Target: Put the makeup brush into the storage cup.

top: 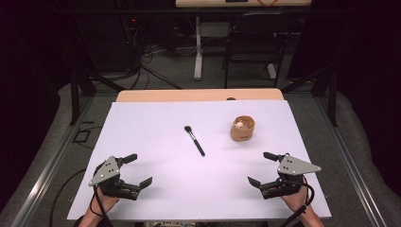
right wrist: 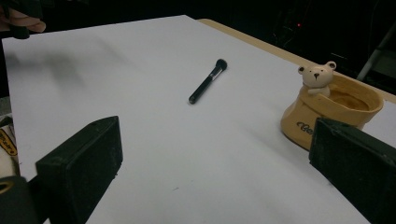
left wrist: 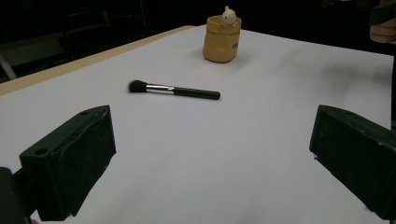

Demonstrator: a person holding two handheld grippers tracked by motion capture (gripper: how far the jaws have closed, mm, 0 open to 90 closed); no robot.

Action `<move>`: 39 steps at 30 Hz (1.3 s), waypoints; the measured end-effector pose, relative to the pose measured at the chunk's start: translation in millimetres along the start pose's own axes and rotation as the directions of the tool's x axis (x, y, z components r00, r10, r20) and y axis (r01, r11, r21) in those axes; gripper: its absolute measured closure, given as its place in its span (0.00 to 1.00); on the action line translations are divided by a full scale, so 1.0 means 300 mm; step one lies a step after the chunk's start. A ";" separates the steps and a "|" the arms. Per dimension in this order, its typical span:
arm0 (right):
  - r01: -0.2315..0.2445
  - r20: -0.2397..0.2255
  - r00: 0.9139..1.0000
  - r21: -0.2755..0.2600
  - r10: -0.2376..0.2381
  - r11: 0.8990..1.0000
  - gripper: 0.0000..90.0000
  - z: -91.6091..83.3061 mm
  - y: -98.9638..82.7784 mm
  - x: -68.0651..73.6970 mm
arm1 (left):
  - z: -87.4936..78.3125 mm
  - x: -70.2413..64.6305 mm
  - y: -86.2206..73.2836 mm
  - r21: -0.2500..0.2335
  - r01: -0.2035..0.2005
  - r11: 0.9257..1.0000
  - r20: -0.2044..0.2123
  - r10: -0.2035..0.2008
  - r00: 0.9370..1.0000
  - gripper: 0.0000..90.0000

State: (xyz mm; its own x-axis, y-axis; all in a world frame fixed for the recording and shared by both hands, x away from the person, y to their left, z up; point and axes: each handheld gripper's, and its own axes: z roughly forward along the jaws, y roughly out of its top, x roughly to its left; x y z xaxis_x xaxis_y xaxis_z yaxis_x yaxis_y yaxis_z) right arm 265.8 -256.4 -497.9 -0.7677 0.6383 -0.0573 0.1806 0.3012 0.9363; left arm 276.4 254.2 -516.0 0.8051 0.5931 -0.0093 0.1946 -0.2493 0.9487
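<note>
Near edge of the tabletop (top: 142,208), white-covered: two hand-held grippers, one toward each near corner, both resting low over the sheet.

Left gripper (top: 135,169), by the near left corner: held in the person's left hand (top: 105,201), wrist coming in from the near edge, grey three-cornered plate on top, jaws pointing toward the right edge and spread wide with nothing between them. In the left gripper view its two black jaws stand well apart over bare white sheet.

Right gripper (top: 259,168), by the near right corner: held in the person's right hand (top: 295,201), cable trailing down past the wrist, jaws pointing toward the left edge, likewise spread wide and empty.

Makeup brush (top: 194,140), about mid-tabletop: black handle, silver ferrule, dark bristles; lies flat, bristle end toward the far left, handle end toward the near right. Well apart from both grippers.

Tan cup (top: 242,129), right of the brush, toward the far right: upright, a small bear figure (right wrist: 317,77) at its rim, lettering on its side not readable.
</note>
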 end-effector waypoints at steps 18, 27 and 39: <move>0.026 -0.026 0.999 0.009 -0.026 1.000 0.03 0.066 0.031 -0.006 | 0.008 0.004 -0.001 0.006 -0.006 1.000 0.011 0.006 1.000 0.00; 0.047 -0.048 0.998 0.023 -0.046 0.999 0.03 0.112 0.052 -0.006 | 0.008 0.000 -0.001 0.009 -0.007 1.000 0.006 0.007 1.000 0.00; 0.063 -0.072 0.996 0.032 -0.061 0.997 0.03 0.170 0.079 -0.005 | 0.013 0.002 0.000 0.015 -0.014 1.000 0.028 0.013 1.000 0.00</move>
State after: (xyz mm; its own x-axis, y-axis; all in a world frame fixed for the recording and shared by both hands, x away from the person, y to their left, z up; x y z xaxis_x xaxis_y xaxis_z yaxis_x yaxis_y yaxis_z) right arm 302.5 -214.0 -493.3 -0.8195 0.5661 -0.0891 0.1510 0.3633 0.9193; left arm 279.1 251.6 -517.2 0.8231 0.5678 -0.0054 0.1917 -0.2689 0.9439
